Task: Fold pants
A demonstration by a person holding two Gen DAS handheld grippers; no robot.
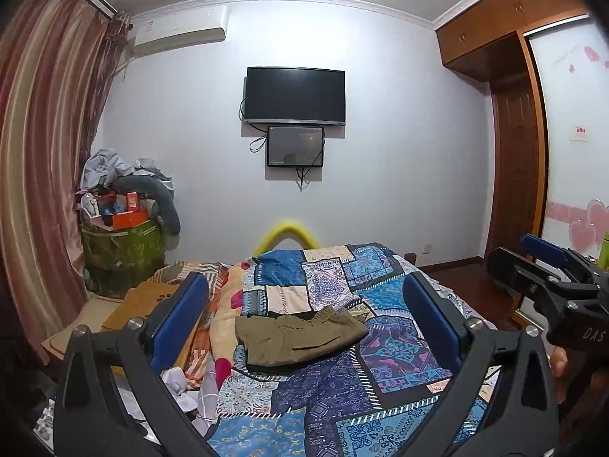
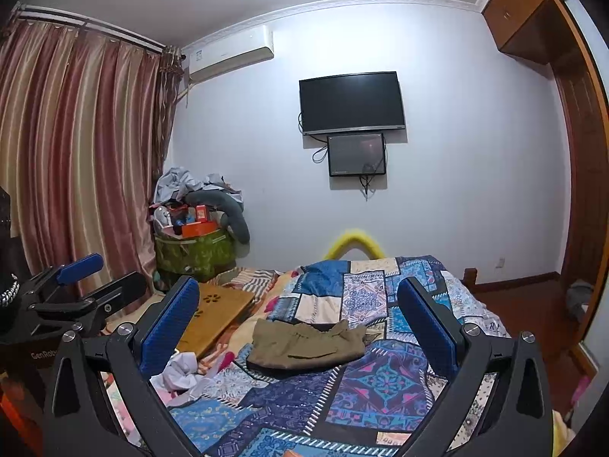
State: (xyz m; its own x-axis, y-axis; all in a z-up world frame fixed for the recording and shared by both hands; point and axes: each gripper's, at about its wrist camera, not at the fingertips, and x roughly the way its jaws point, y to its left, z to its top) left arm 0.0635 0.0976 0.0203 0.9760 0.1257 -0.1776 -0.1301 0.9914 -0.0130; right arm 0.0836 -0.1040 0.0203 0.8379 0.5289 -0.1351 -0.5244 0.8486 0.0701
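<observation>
Olive-green pants (image 1: pixel 300 337) lie folded into a compact bundle on the blue patchwork quilt (image 1: pixel 342 392), also seen as the pants (image 2: pixel 308 344) in the right wrist view. My left gripper (image 1: pixel 304 316) is held up above the bed, short of the pants, open with nothing between its blue pads (image 1: pixel 179 316). My right gripper (image 2: pixel 300 323) hovers likewise, open and empty, its pads (image 2: pixel 169 323) wide apart. The right gripper (image 1: pixel 552 266) shows at the right edge of the left view; the left gripper (image 2: pixel 82 280) shows at the left edge of the right view.
A wooden lap tray (image 2: pixel 217 314) and crumpled white cloth (image 2: pixel 180 371) lie on the bed's left side. A heaped green laundry bag (image 2: pixel 194 251) stands by the curtain (image 2: pixel 76 160). A wardrobe (image 1: pixel 514 152) lines the right wall; a TV (image 1: pixel 295 95) hangs ahead.
</observation>
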